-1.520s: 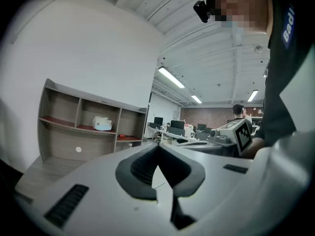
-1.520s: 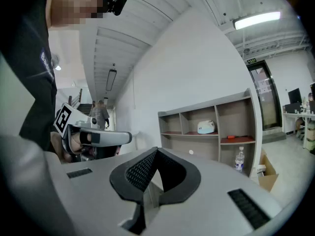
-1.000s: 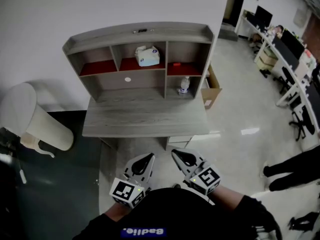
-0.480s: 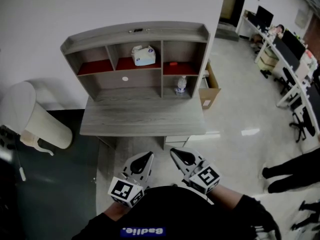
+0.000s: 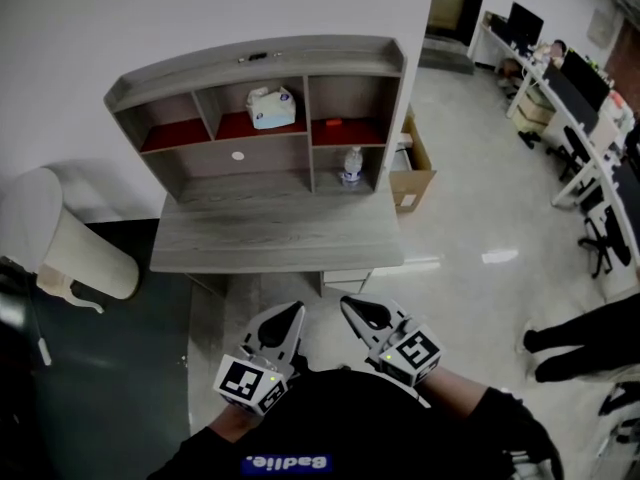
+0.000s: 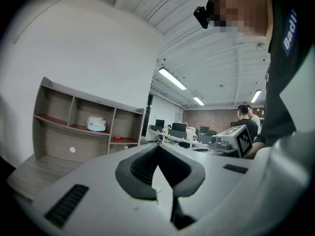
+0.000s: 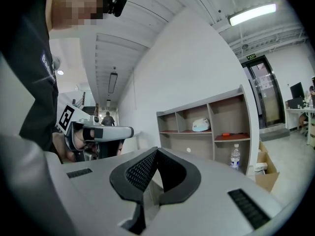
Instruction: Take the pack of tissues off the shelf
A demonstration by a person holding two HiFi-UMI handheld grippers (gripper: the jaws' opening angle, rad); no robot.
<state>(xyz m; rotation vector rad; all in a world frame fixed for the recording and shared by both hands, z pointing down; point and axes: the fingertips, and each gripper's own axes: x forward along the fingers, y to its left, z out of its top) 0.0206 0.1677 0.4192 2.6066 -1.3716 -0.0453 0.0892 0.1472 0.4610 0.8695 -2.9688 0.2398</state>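
the left hand-held gripper (image 5: 290, 314) is hovering low in front of the person, its jaws pressed together on nothing. the pack of tissues (image 5: 271, 107) is sitting in the upper middle compartment of the shelf (image 5: 255, 60), above the worktop (image 5: 275, 238) and well apart from both grippers. the right hand-held gripper (image 5: 352, 308) is likewise pressed together and empty. a water bottle (image 5: 351, 165) is standing in the lower right compartment.
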